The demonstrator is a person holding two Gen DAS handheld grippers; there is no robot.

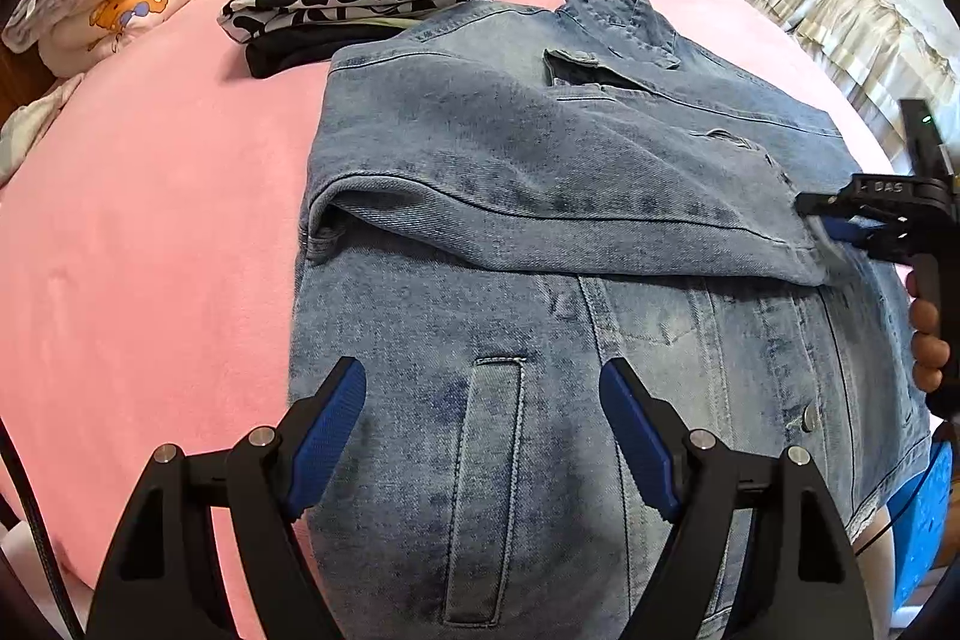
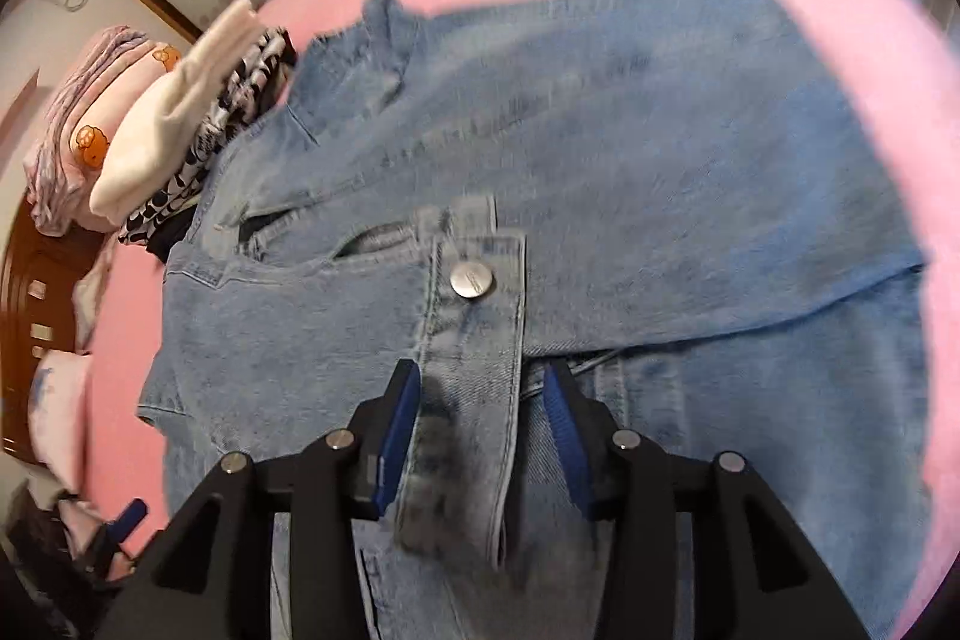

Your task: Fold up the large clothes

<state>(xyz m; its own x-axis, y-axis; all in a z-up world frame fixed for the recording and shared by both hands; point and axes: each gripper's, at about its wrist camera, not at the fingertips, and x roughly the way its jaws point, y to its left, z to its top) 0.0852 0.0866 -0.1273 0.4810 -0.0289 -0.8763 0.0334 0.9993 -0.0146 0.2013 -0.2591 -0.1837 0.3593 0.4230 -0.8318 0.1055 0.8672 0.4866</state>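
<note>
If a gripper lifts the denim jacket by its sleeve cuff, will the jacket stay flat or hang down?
The denim jacket would probably hang but keep some body: its sleeve fold stands rounded. It looks fairly heavy, thick seamed cloth. The sleeve cuff should not slip easily.

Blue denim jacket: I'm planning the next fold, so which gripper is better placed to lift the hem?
Left. The left gripper hovers open over the blue denim jacket near its hem; the right gripper straddles the buttoned sleeve cuff.
</note>
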